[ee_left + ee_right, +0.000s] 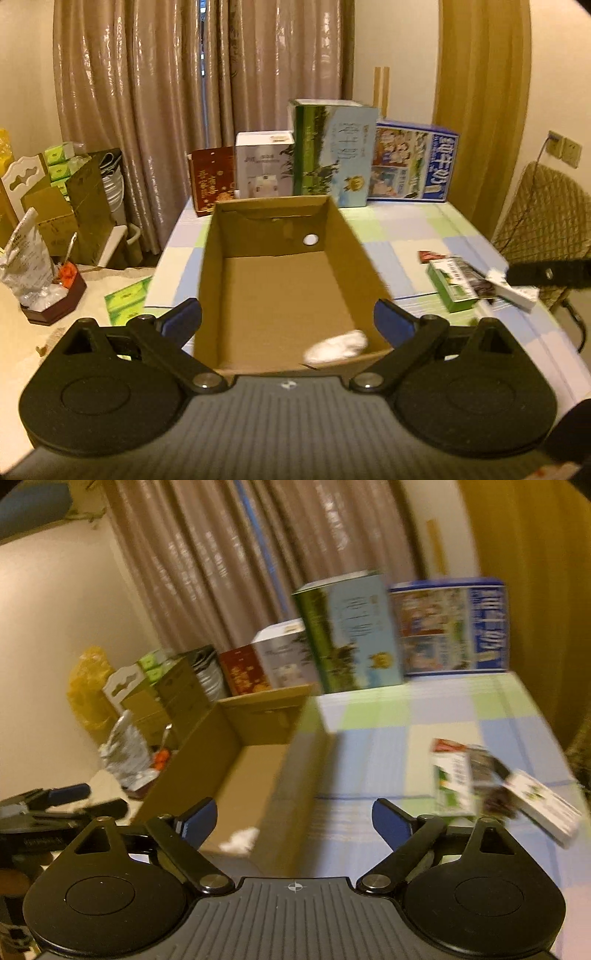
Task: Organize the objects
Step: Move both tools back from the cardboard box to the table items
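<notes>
- The left gripper (288, 325) is spread wide with nothing between its blue-padded fingers (183, 325), which straddle the near end of an open cardboard box (221, 258).
- Inside the box, a crumpled white wad (338, 345) lies in the near right corner; the rest of the floor is bare cardboard.
- The right gripper (293, 821) is also wide and holds nothing, poised over the box's right wall and the checked tablecloth (424, 716).
- To the right of the box, well apart from it, a small pile of packets (458, 286) lies on the cloth: a green-and-white carton, a dark packet and a white one.
- Along the far edge of the table stands a row of printed boxes (332, 151), upright and side by side.
</notes>
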The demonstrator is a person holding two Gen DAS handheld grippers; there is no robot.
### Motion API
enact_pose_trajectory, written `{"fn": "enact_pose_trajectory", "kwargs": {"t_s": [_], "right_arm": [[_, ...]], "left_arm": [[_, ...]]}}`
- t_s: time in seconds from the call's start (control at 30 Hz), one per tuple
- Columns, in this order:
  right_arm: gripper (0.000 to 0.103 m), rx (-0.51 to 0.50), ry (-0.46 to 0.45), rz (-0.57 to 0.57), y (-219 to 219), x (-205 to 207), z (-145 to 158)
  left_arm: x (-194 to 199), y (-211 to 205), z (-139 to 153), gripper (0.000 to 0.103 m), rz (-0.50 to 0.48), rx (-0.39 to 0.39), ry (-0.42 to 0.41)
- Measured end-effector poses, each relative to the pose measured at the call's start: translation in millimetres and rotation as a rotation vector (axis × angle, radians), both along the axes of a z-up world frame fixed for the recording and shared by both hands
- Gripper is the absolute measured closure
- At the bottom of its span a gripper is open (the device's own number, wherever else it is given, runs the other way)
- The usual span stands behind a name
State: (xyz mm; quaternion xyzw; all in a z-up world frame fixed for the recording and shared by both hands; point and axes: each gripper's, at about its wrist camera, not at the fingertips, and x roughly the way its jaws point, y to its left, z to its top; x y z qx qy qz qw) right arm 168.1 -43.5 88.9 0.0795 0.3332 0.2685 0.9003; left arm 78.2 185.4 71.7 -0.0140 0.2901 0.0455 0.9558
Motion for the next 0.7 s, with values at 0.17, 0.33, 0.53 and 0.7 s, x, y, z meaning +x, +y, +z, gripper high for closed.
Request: {"fn": "enact_pose_trajectory", "kwargs": {"t_s": [0.17,0.33,0.53,0.7], "right_arm": [[0.011,-0.029,0.000,-0.116,-50.0,-37.7,0.4],[0.011,-0.060,-0.014,-0.216,-97.5,-64.5,5.4],[0.011,-0.085,-0.031,-0.297,-138.8,-88.4,8.9],[0.011,-0.095,-0.044,-0.332,-164.1,-101.0,12.5]], "left_arm": [[-16.3,-31.5,3.3,0.005,-0.030,-0.031,-0.011],[-25.1,-69.1,2.2,0.005,-0.097,-0.046,-0.010],[-23.0,-114.1,-4.5,0.005,-0.164,-0.042,0.009],[-18.0,-146.6,-8.9,0.005,-0.221,-0.009,0.016]]}}
